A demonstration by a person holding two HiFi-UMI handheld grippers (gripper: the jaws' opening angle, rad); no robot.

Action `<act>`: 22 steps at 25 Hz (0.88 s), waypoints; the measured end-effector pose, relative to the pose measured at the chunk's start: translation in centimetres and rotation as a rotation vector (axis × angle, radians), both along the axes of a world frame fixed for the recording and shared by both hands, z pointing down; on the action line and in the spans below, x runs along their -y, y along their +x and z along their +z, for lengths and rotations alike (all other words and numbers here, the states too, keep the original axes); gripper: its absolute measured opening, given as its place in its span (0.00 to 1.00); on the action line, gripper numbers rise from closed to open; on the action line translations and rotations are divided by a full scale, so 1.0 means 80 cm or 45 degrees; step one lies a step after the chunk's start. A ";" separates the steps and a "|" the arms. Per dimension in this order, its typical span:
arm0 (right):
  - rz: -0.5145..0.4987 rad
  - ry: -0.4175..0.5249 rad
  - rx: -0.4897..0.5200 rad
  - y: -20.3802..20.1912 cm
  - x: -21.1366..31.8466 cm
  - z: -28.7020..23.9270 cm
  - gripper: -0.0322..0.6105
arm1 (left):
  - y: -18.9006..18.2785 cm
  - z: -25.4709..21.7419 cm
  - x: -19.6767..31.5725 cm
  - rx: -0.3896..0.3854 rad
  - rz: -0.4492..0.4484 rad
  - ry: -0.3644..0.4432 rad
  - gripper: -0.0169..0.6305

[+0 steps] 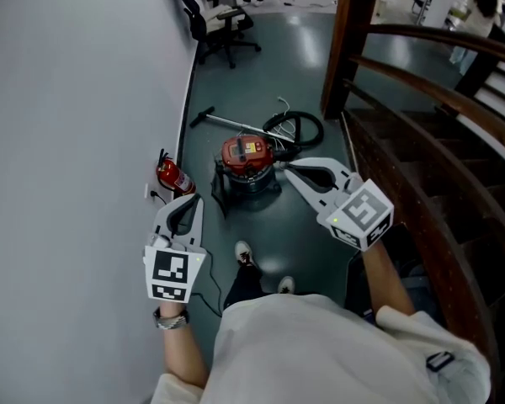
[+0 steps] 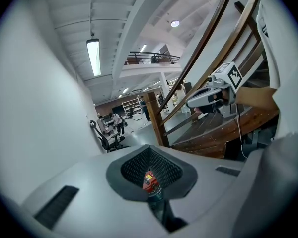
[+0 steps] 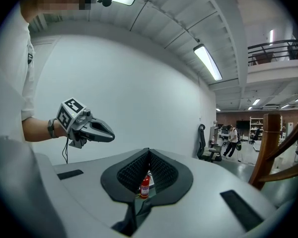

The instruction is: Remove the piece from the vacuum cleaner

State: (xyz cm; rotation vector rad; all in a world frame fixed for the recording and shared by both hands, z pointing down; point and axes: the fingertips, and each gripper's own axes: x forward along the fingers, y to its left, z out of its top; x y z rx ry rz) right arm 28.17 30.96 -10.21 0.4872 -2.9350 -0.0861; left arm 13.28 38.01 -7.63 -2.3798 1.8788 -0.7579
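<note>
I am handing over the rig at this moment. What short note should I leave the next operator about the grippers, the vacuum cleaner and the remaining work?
Left gripper: jaws shut, empty, in the air near the wall.
Right gripper: jaws shut, empty, in the air, pointing toward the vacuum cleaner.
Vacuum cleaner: on the floor ahead, red top; black hose and wand lie behind it.
Done: nothing that shows; neither gripper touches the machine.
Left: go down to it, grip the piece, pull it off.
</note>
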 end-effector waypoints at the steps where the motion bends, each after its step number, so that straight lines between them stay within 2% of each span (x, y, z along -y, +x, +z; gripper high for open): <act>1: 0.002 -0.004 -0.004 -0.001 0.004 0.001 0.09 | -0.001 0.001 0.003 -0.003 -0.002 0.001 0.03; 10: 0.008 -0.003 -0.054 -0.018 0.061 0.014 0.09 | -0.028 0.020 0.064 -0.043 -0.001 -0.001 0.03; 18: 0.158 0.076 -0.087 -0.071 0.170 0.008 0.10 | -0.085 0.021 0.161 -0.079 0.059 0.030 0.03; 22: 0.156 0.091 -0.106 -0.103 0.213 0.010 0.10 | -0.124 0.025 0.212 -0.086 0.060 0.023 0.03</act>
